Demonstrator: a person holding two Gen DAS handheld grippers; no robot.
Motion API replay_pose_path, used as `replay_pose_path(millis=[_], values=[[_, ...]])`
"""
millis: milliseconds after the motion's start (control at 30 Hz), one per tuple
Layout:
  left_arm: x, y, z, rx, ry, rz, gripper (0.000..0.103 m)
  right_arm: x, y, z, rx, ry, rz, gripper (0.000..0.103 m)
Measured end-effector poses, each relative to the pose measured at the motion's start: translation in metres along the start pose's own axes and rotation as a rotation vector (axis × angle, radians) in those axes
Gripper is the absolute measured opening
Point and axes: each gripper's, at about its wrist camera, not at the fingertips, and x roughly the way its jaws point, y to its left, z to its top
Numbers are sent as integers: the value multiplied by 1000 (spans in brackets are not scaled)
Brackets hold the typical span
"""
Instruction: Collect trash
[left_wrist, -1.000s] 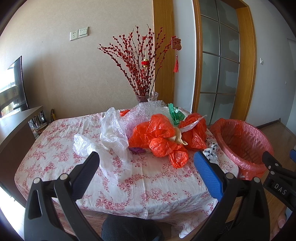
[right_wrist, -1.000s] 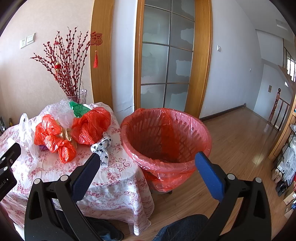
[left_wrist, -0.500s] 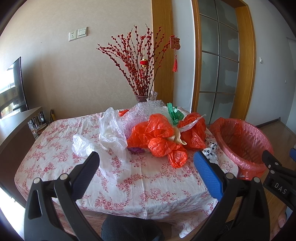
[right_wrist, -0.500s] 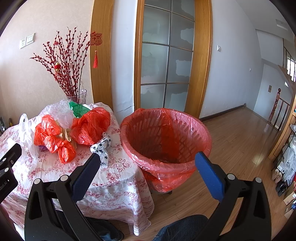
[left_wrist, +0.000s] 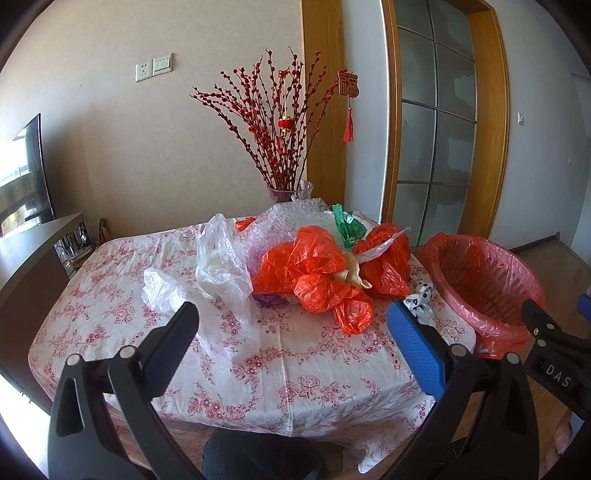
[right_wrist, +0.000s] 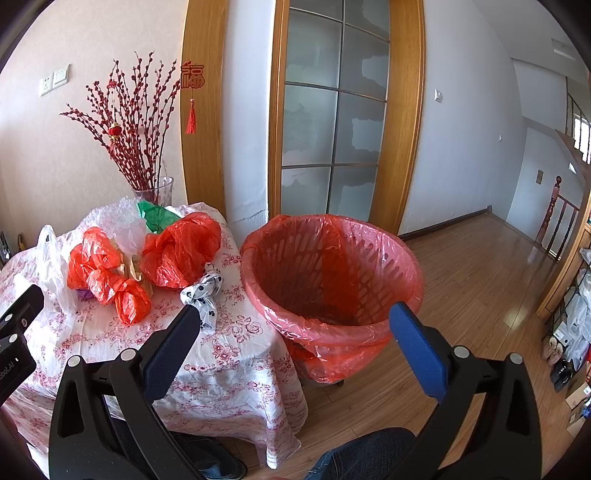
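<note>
A heap of plastic trash lies on the floral-cloth table (left_wrist: 288, 369): orange bags (left_wrist: 314, 273) (right_wrist: 181, 251), a white bag (left_wrist: 221, 262), bubble wrap (left_wrist: 291, 218), a green bag (left_wrist: 347, 225) and a black-and-white spotted piece (left_wrist: 419, 299) (right_wrist: 205, 291). A red-lined basket bin (right_wrist: 332, 273) (left_wrist: 484, 280) stands on the floor right of the table. My left gripper (left_wrist: 291, 332) is open and empty, in front of the heap. My right gripper (right_wrist: 291, 332) is open and empty, near the bin's front rim.
A glass vase of red branches (left_wrist: 280, 147) stands at the table's far edge. A dark cabinet with a TV (left_wrist: 26, 236) is at the left. A glass door (right_wrist: 332, 122) is behind the bin. Wooden floor (right_wrist: 480, 280) stretches right.
The left wrist view has shifted slightly left. The right wrist view is almost unchanged. Both grippers stay open.
</note>
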Motion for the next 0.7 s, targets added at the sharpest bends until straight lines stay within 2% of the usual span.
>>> replay_pose_path(millis=[267,433,600,700], values=[[5,8,0,-6,9,15,99,6,4,-1,-9,12,14,101],[16,34,-1,-46,30,72,99,24,10,-1,-11,51,71,101],[31,75,-6,-99,62,161,99,51,29,1,-38,80,168,101],[39,96,-10,-137,80,188,99,72,44,5,-52,110,233,86]])
